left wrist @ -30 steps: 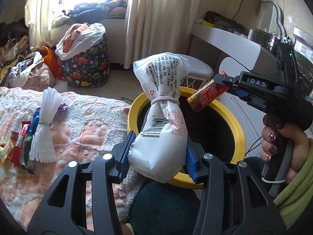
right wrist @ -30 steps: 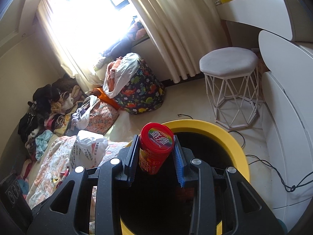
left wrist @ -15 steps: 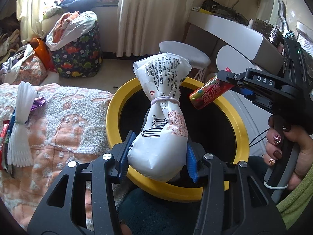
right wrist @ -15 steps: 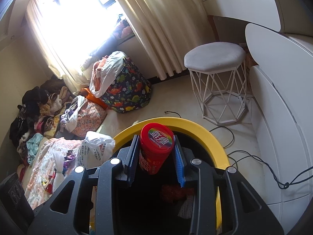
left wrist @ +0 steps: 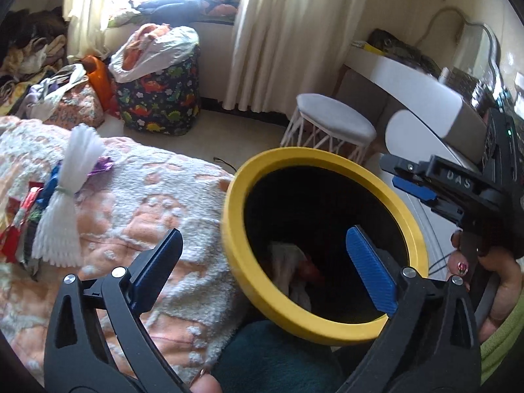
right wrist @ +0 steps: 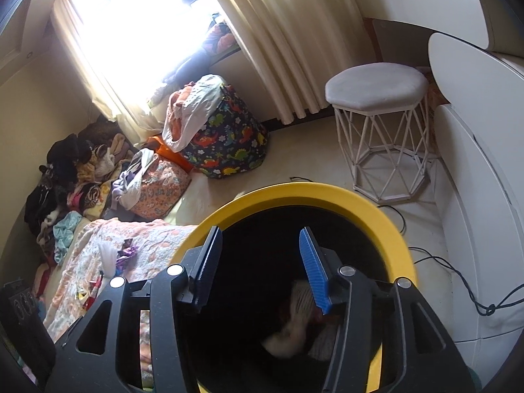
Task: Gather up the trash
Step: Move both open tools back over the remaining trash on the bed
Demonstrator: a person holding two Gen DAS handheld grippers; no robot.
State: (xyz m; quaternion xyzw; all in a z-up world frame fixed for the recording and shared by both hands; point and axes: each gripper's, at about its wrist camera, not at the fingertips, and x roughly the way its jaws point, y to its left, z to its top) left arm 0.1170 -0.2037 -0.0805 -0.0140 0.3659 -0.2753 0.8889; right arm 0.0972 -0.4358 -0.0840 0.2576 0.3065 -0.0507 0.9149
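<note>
A black trash bin with a yellow rim (left wrist: 327, 160) (right wrist: 327, 195) stands beside the bed. The white bag (left wrist: 288, 262) (right wrist: 294, 321) and the red can (left wrist: 311, 268) lie dimly inside it. My left gripper (left wrist: 262, 245) is open and empty, its right finger over the bin's mouth and its left over the bed. My right gripper (right wrist: 258, 249) is open and empty above the bin; it also shows in the left wrist view (left wrist: 412, 180). A white tied bundle (left wrist: 70, 196) (right wrist: 108, 257) and coloured wrappers (left wrist: 19, 216) lie on the bed.
The bed has a pink and white blanket (left wrist: 147, 216). A white stool (left wrist: 334, 124) (right wrist: 376, 95), a dinosaur-print hamper (left wrist: 160, 98) (right wrist: 226, 140), a white desk (left wrist: 409, 91) and piles of clothes (right wrist: 65, 177) surround the bin. Cables (right wrist: 458, 271) lie on the floor.
Both grippers opened. The white bag dropped from the left gripper and the red can from the right gripper into the bin.
</note>
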